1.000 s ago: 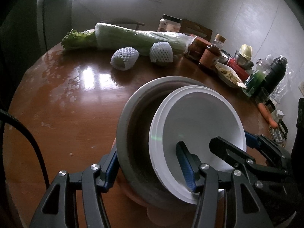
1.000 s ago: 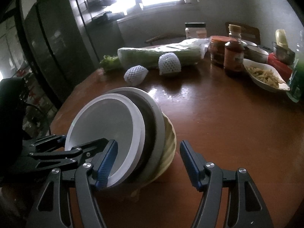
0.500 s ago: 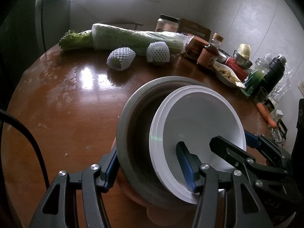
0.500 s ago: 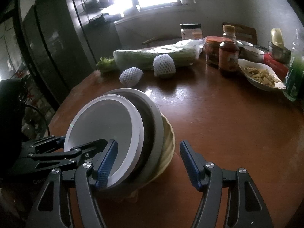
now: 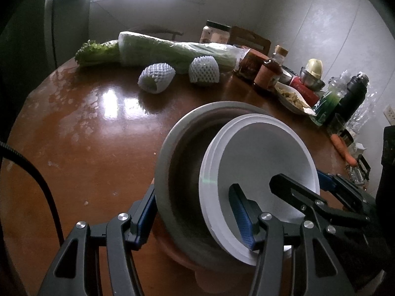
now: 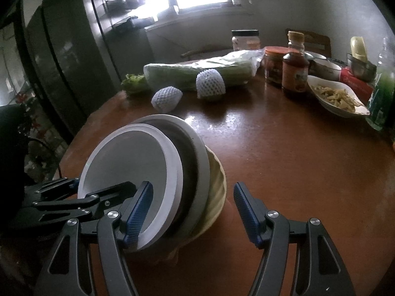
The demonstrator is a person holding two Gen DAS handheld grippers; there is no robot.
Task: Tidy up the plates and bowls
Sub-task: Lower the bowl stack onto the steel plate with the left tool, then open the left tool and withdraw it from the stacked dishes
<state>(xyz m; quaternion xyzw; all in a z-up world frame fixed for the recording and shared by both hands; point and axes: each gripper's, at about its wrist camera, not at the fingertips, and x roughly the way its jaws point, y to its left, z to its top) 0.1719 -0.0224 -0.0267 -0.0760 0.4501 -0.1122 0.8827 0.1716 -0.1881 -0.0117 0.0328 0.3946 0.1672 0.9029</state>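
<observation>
The left claw (image 5: 191, 204), at the bottom of its frame, is partly closed on a tilted stack: one pad presses the outside of the grey bowl (image 5: 172, 148), the other the face of the white plate (image 5: 259, 157) nested in it. The right claw (image 6: 192, 190) stands wide open astride the same stack, its right finger clear of the yellow bowl (image 6: 217, 182) at the back. The stack leans on the brown counter (image 5: 86, 135). Farther up lie two foam-netted fruits (image 5: 156, 77), then a wrapped cabbage (image 5: 172, 49).
</observation>
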